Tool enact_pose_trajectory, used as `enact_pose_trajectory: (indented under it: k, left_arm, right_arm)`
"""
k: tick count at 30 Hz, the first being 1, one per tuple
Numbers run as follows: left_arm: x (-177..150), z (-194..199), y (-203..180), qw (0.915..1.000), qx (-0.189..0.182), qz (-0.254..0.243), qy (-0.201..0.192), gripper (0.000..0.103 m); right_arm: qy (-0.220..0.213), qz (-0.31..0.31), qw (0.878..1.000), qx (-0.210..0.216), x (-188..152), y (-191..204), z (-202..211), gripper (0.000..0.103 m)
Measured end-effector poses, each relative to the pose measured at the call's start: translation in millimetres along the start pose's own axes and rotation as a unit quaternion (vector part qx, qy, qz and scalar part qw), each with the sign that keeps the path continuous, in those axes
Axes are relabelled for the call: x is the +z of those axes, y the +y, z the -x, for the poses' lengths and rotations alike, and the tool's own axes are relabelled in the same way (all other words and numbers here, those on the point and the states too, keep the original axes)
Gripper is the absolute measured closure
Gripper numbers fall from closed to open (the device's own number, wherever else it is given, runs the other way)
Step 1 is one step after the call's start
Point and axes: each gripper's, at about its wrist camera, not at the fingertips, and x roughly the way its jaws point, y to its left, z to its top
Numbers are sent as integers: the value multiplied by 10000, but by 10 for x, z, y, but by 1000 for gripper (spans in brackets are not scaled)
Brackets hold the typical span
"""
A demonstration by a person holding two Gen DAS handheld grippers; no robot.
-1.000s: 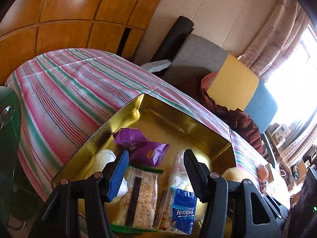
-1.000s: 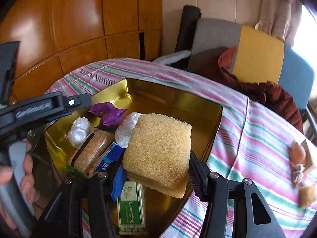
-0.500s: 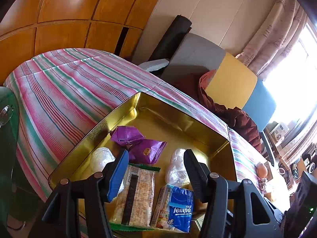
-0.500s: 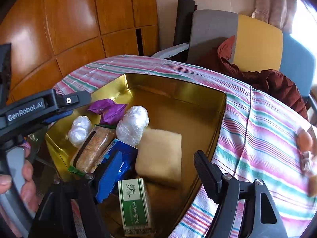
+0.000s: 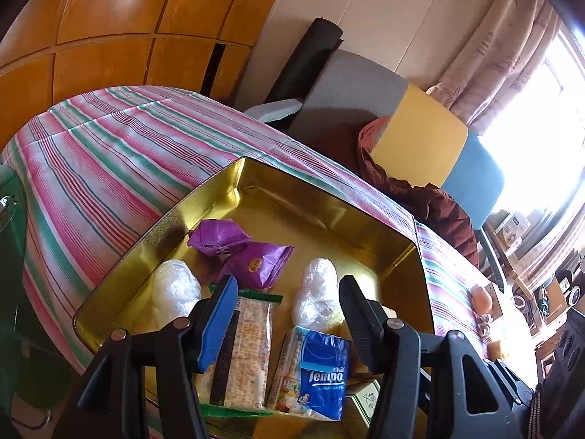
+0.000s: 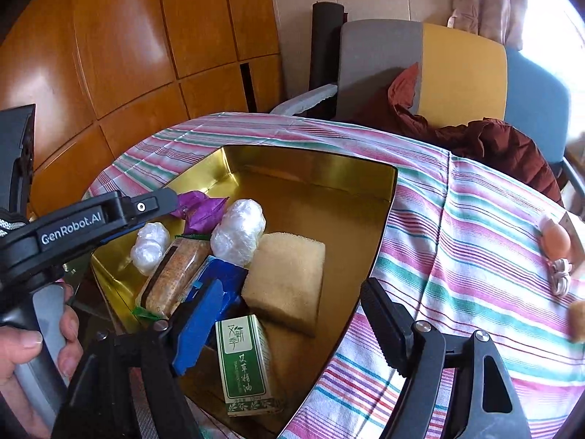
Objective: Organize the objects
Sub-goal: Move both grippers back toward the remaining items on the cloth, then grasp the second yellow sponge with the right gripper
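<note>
A gold tin (image 6: 314,164) stands on the striped tablecloth (image 6: 457,226). In it lie a tan sponge (image 6: 289,278), a green-and-white box (image 6: 243,362), a blue Tempo tissue pack (image 5: 318,373), a cracker packet (image 5: 248,344), purple packets (image 5: 256,261) and two plastic-wrapped bundles (image 5: 173,289). My right gripper (image 6: 292,285) hovers open above the tin's near corner, over the sponge and apart from it. My left gripper (image 5: 289,285) hangs open over the tin's near side, above the crackers and tissues, holding nothing.
An egg (image 6: 555,239), a white cable (image 6: 561,274) and a yellowish lump (image 6: 577,318) lie on the cloth at the right. A hand (image 6: 22,344) holds the left gripper's handle. A chair (image 6: 457,69) with a maroon jacket (image 6: 493,146) stands behind the table.
My right gripper opened and let the sponge go; it now lies flat in the tin beside a wrapped bundle. The left gripper stayed open and hardly moved.
</note>
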Motion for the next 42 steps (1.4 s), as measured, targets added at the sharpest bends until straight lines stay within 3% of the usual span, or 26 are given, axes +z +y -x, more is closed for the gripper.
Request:
enact_pose_trajectory:
  k: [13, 23, 27, 31, 36, 42]
  left_arm:
    - [-88, -2, -235, 9982, -419, -405, 166, 44]
    - [-308, 78, -679, 9869, -1036, -1205, 286, 44]
    - [-402, 125, -830, 9814, -1154, -1506, 282, 44]
    - [-484, 149, -930, 9781, -1246, -1632, 331, 44]
    - [-577, 169, -1037, 9751, -1280, -1764, 420, 44]
    - [-668, 216, -1174, 9697, -1298, -2026, 428, 44]
  right_arm:
    - [-107, -469, 9979, -427, 19, -291, 155, 23]
    - [114, -1226, 9874, -990, -208, -964, 258, 22]
    - [247, -1411, 9788, -1466, -368, -1288, 327, 21]
    - [338, -1915, 9609, -1971, -559, -1774, 461, 21]
    - [254, -2931, 9186, -2639, -733, -2500, 724, 21]
    - [-21, -3956, 8770, -2726, -744, -3155, 851, 21]
